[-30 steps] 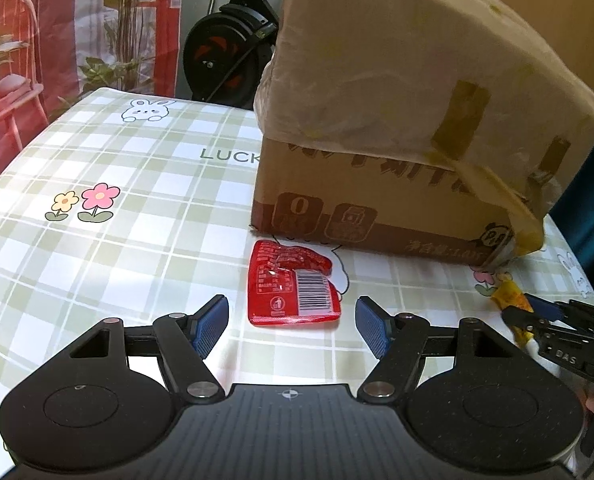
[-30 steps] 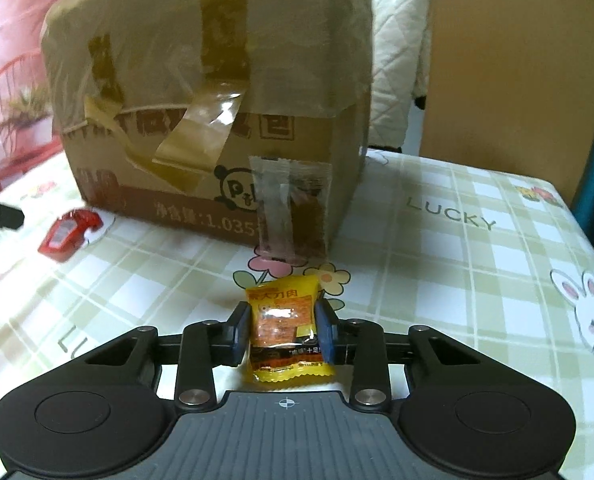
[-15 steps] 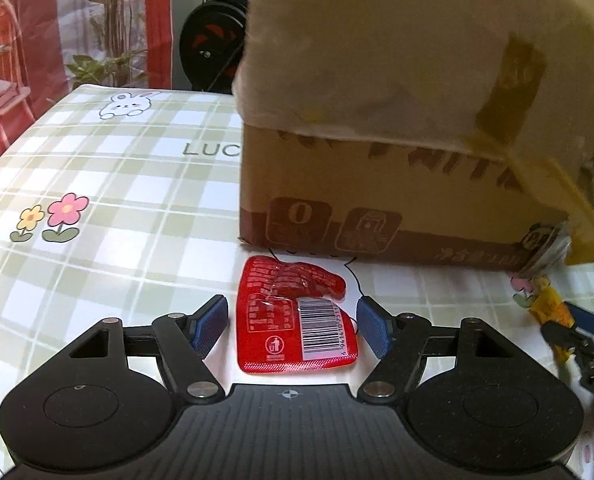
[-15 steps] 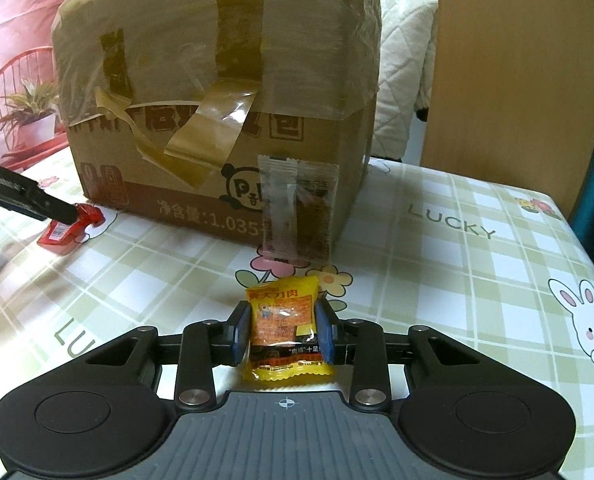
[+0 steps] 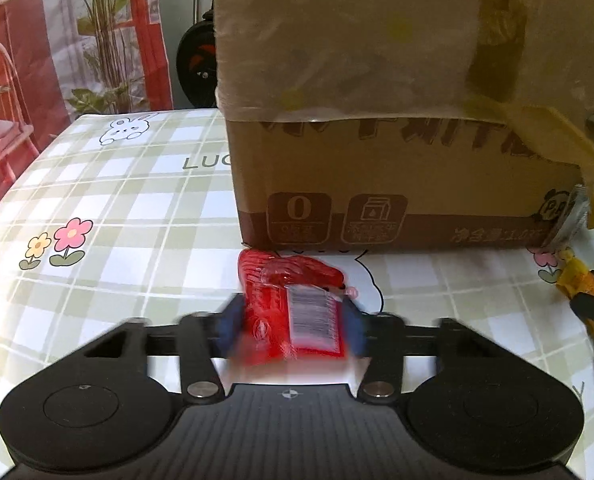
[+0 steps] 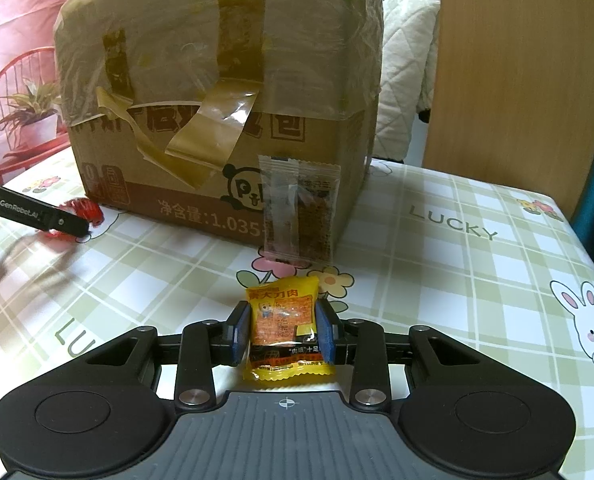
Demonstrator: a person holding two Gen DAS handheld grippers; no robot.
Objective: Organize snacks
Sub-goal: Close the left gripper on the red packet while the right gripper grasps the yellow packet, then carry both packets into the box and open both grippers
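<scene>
We see a checked surface [image 6: 477, 280] carrying a taped cardboard box [image 6: 217, 92], with a clear sachet [image 6: 299, 208] leaning on its corner. Just before the box lies the red snack packet [image 5: 293, 312]; our left claw [image 5: 291, 326] has just been closing, and its blurred blue pads now touch the packet's sides. Our right claw [image 6: 283, 334] is clamped on the yellow snack packet [image 6: 285, 332], near the box corner.
</scene>
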